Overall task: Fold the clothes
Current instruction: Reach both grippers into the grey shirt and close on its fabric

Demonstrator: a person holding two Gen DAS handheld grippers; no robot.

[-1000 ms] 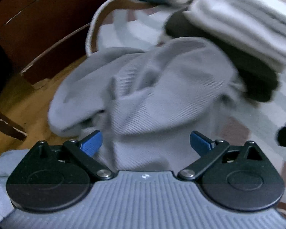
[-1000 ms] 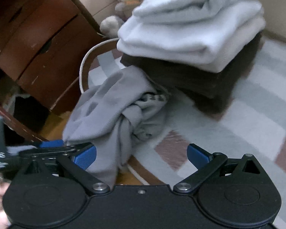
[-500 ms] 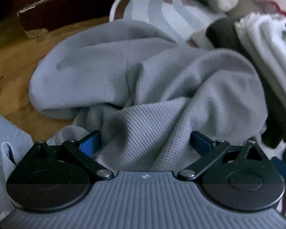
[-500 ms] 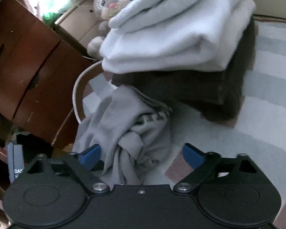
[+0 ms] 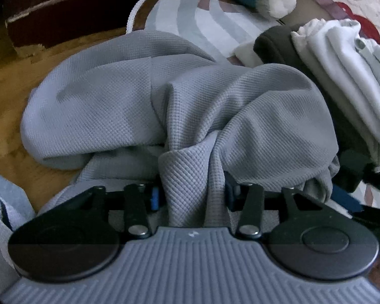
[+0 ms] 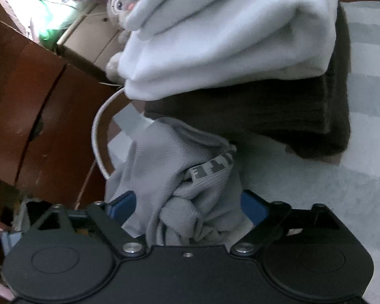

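striped rug [image 6: 362, 177], grey garment [image 5: 164, 101], folded stack [image 6: 240, 63]

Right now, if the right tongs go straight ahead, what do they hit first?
Probably the crumpled grey garment: it already lies between the open right tongs. Beyond it sits the dark folded item under the white stack; depth unclear.

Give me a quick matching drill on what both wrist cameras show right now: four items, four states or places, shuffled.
Items:
1. left tool
2. right tool
3. grey garment
4. white folded clothes

States or places:
A. stacked on a dark folded piece
B. open, fingers either side of bunched cloth
C. crumpled, partly on the rug
D. shut on a fold of cloth

Pairs: 1-D, 2-B, 3-C, 4-A
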